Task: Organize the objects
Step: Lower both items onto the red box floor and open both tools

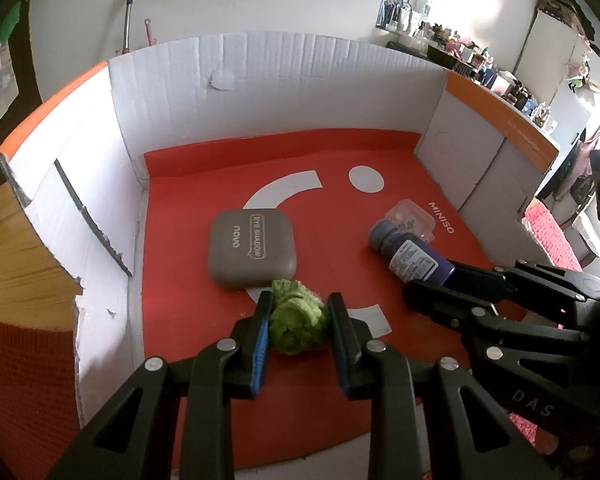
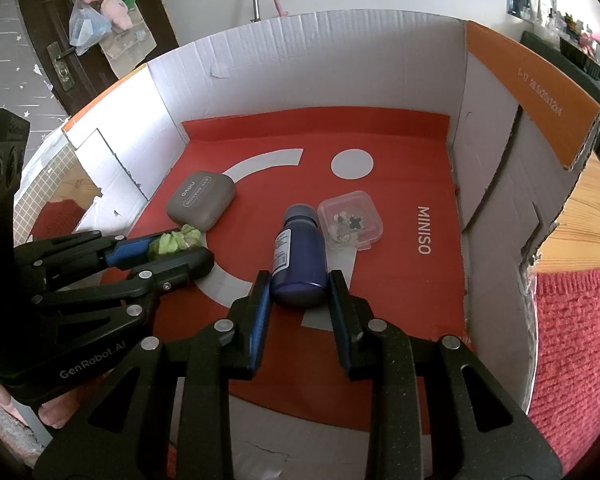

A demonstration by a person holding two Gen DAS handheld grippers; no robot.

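Both items sit on the box [image 1: 260, 92] floor. Left gripper [image 1: 298, 320] fingers pinch green scrunchie [image 1: 296, 322] beside grey case [image 1: 250, 250]; right gripper [image 2: 300, 296] fingers bracket the lying blue bottle [image 2: 300, 260], contact unclear. Placing step; next likely release and pull out.

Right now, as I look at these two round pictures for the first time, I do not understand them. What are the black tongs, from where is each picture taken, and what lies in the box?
The black tongs are two hand-held grippers; a person holds one in each hand. Each carries a wide-angle camera looking along its fingers, so each picture shows its own gripper at the bottom and the other at the side.

The left gripper is closed around a small green crocheted yarn piece. The right gripper has its fingers on both sides of a dark blue plastic bottle lying on its side.

Everything sits in an open white cardboard box with a red floor. There also lie a grey square eyeshadow case and a small clear plastic box of beads, beside the bottle.
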